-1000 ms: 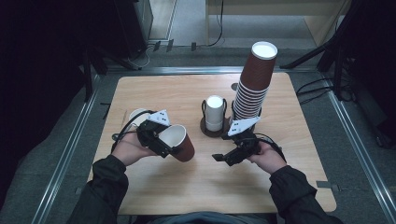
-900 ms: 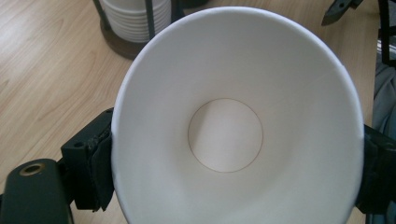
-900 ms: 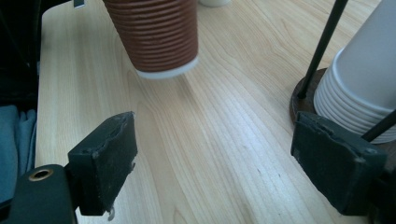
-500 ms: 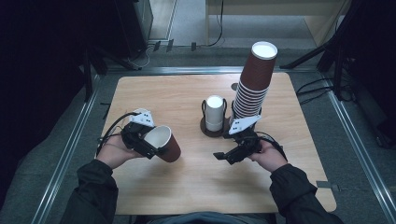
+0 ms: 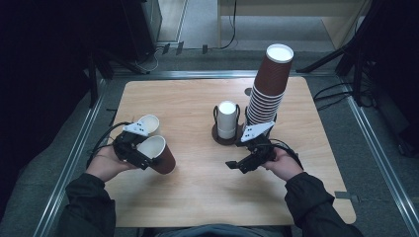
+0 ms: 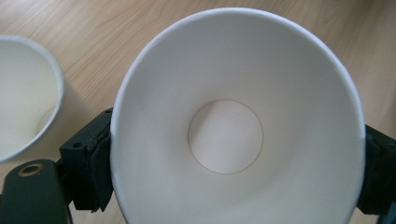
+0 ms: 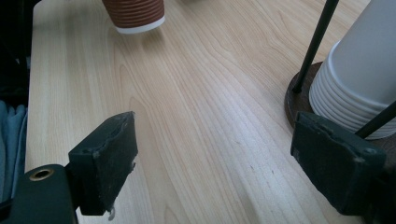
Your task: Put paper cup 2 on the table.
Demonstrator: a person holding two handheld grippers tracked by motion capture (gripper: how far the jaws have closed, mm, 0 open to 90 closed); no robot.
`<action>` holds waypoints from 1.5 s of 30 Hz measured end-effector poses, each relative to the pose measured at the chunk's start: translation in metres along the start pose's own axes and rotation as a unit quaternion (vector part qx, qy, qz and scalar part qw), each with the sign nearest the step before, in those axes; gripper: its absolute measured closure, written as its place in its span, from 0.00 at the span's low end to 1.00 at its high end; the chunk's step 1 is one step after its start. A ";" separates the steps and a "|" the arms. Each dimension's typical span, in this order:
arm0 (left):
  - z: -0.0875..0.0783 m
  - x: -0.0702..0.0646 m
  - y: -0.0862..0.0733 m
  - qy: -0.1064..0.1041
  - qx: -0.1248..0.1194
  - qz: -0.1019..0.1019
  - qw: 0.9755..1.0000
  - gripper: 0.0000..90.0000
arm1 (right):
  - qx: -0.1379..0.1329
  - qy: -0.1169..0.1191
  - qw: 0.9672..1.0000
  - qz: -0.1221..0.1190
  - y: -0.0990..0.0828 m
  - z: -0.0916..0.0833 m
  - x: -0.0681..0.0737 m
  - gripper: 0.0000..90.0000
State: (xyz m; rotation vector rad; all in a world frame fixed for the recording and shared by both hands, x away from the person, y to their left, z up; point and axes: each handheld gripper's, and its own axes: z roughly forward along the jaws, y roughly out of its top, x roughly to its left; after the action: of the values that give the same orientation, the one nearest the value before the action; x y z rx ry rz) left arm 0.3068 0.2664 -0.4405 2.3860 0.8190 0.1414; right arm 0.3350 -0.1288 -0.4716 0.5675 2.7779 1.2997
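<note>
White cup (image 5: 148, 123): I see it upright at the left of the desk (image 5: 197, 197), mouth up, just behind my left tongs; in the left gripper view it sits at the left edge (image 6: 23, 112), close beside the held cup.

Left tongs (image 5: 144, 157): I have them clamped on a brown cup, one black pad pressed to each side of its wall near the rim.

Brown cup (image 5: 159, 154): held on its side low over the desk, white mouth turned toward my left hand (image 5: 106, 163), base pointing toward the middle of the desk. In the left gripper view I look straight into it (image 6: 229, 140), down to its round white bottom.

Cup holder (image 5: 226, 136): a dark round base with thin black rods near the desk's middle, carrying a short stack of white cups (image 5: 227, 118) turned mouth down.

Right tongs (image 5: 241, 166): spread wide with nothing between the pads, hovering low over bare wood just in front of the holder; my right hand (image 5: 284, 163) grips them. In the right gripper view the holder's base (image 7: 299, 102) lies just past the right pad.

Tall brown stack (image 5: 269, 84): mouth-down cups leaning a little, right of the holder, behind my right tongs.
</note>
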 end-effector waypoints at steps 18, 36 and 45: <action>0.000 0.024 -0.021 0.093 0.043 -0.048 0.994 0.07 | 0.000 -0.003 1.000 0.010 -0.003 -0.002 -0.001 0.17; 0.007 0.025 -0.018 0.087 0.039 -0.062 0.994 0.00 | -0.003 -0.007 1.000 0.014 -0.005 -0.005 -0.002 0.17; 0.003 0.024 -0.017 0.076 0.025 -0.065 0.995 0.00 | -0.003 -0.006 1.000 0.015 -0.005 -0.005 -0.002 0.17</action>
State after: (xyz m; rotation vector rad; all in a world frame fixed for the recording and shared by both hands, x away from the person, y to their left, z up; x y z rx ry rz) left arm 0.3177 0.2899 -0.4547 2.3815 1.0572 0.2565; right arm 0.3346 -0.1363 -0.4724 0.6162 2.7667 1.3046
